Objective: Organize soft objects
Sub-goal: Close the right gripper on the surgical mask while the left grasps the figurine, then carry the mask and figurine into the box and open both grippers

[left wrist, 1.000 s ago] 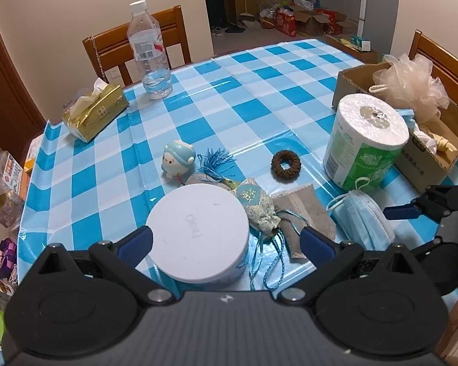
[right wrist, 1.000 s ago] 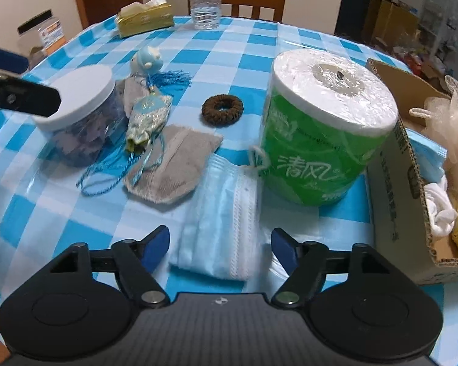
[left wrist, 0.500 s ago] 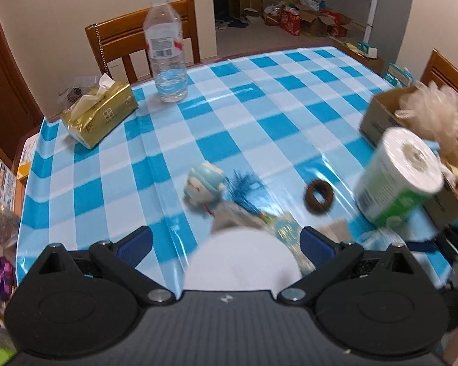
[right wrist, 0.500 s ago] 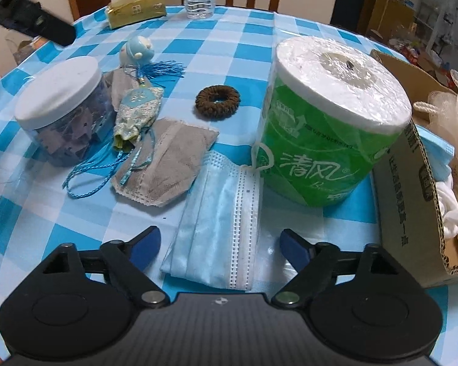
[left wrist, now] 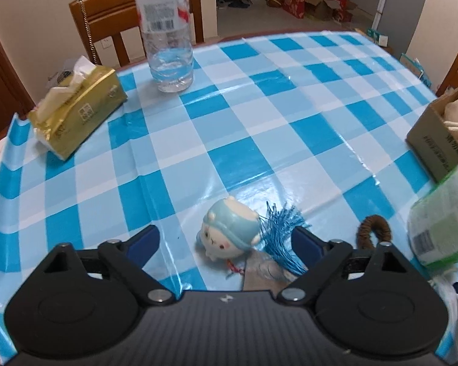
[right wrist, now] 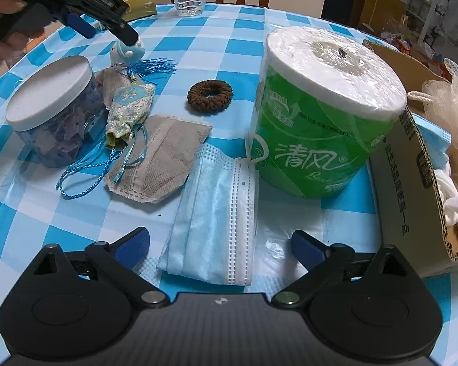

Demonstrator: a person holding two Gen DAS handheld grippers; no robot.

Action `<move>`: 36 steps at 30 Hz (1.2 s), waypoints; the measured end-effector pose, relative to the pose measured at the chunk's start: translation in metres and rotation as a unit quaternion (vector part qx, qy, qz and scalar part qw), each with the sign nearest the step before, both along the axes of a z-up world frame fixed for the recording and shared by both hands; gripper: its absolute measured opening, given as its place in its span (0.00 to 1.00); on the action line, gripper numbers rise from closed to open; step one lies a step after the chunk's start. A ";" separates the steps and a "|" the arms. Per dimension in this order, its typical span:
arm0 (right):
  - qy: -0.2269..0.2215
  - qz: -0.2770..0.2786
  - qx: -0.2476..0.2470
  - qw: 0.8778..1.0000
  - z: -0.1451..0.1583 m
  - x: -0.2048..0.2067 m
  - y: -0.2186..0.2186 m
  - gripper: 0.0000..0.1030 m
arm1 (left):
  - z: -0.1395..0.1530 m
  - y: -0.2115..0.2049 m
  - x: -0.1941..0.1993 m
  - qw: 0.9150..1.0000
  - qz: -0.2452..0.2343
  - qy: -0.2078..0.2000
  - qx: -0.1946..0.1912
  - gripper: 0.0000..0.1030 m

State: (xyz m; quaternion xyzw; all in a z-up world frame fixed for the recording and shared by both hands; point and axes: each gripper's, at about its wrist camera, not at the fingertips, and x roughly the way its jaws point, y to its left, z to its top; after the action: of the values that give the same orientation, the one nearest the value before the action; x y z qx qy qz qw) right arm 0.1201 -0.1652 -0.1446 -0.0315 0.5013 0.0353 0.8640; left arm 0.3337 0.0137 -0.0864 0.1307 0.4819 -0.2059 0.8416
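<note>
The left gripper (left wrist: pixel 224 239) hung over the blue plush (left wrist: pixel 229 233), its fingers (left wrist: pixel 143 239) closing but touching nothing; the plush lay between them on the table (left wrist: pixel 244 116). In the left wrist view the plush lay on its side, long axis running roughly 10 to 4 o'clock, face toward 6. A blue tassel (left wrist: pixel 282 228) fanned out from it toward 3 o'clock, brushing the right finger. A brown hair tie (left wrist: pixel 375 235) lay further toward 3, and the toilet roll (left wrist: pixel 442 213) beyond that (blurred at the frame edge). A water bottle (left wrist: pixel 168 30) stood at 12 o'clock and a gold tissue pack (left wrist: pixel 76 113) at 10.

The right gripper (right wrist: pixel 219 244) hovered with its fingers (right wrist: pixel 131 245) released and opening wider, straddling the near end of a blue face mask (right wrist: pixel 216 213) without pressing it. The mask lay flat, long axis about 12 to 6 o'clock in the right wrist view, its far end touching the roll's base. A grey mask (right wrist: pixel 165 158) lay beside it at 10 o'clock, pointing 1 to 7. A brocade pouch (right wrist: pixel 128 113) rested partly on that, its cords trailing toward 7. A lidded jar (right wrist: pixel 52 106) stood further toward 9. The cardboard box (right wrist: pixel 412 183) sat at 3 o'clock, holding a bath pouf (right wrist: pixel 455 97).
</note>
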 end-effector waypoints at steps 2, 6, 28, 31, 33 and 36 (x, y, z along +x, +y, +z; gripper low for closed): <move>0.001 -0.001 0.001 1.000 0.001 0.000 0.000 0.98 | -0.006 -0.003 0.005 1.000 -0.005 0.004 0.002 0.81; 0.003 0.003 0.001 1.000 0.002 -0.001 0.001 0.93 | -0.015 -0.007 0.013 1.000 -0.011 0.009 0.005 0.77; 0.006 0.022 0.006 1.000 0.020 0.000 0.003 0.48 | -0.020 -0.006 0.020 1.000 -0.017 0.023 -0.009 0.44; 0.004 0.026 0.013 1.000 0.024 -0.001 0.002 0.46 | -0.014 -0.005 0.017 1.000 -0.019 0.019 -0.010 0.44; 0.002 0.030 0.014 0.999 0.027 -0.003 0.002 0.46 | -0.008 -0.004 0.014 1.000 -0.022 0.017 -0.009 0.44; -0.002 0.035 0.015 0.999 0.034 -0.006 0.001 0.43 | 0.001 -0.005 0.008 0.999 -0.031 0.010 -0.002 0.44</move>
State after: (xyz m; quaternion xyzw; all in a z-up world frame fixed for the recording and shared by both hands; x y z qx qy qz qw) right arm 0.1143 -0.1640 -0.1107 -0.0359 0.4974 0.0726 0.8638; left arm 0.3413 0.0087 -0.0850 0.1416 0.4852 -0.2344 0.8304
